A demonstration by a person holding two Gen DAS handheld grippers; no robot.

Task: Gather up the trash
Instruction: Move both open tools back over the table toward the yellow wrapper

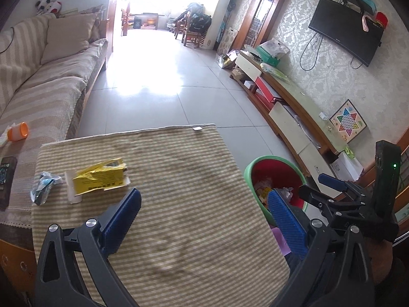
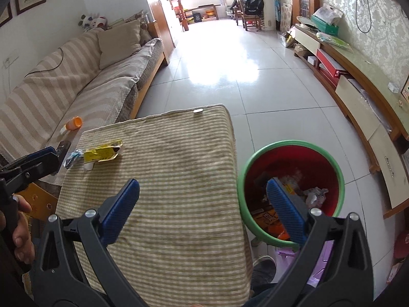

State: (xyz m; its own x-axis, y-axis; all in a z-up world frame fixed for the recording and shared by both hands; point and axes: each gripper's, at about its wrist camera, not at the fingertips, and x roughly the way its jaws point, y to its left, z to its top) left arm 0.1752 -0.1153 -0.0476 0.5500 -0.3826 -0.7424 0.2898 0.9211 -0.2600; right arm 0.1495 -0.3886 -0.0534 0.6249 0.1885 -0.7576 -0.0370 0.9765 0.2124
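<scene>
Over a striped green-and-cream cloth-covered table [image 1: 166, 179], mid-collection: at far left, three scraps left, one crumpled blue-grey wrapper [image 1: 43, 186], one white paper tube [image 1: 71, 188], one torn yellow carton [image 1: 101, 176]. Left gripper [image 1: 202, 209] and right gripper [image 2: 204, 199], both wide open, empty. One green-rimmed red plastic bin [image 2: 291, 144], part-filled, at right. Next, likely: reach left, pinch carton.

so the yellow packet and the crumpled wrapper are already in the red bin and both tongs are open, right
Not quite: the yellow packet and crumpled wrapper lie on the striped tablecloth, not in the red bin, as the left wrist view shows. Both the left tongs and right tongs are open.
</scene>
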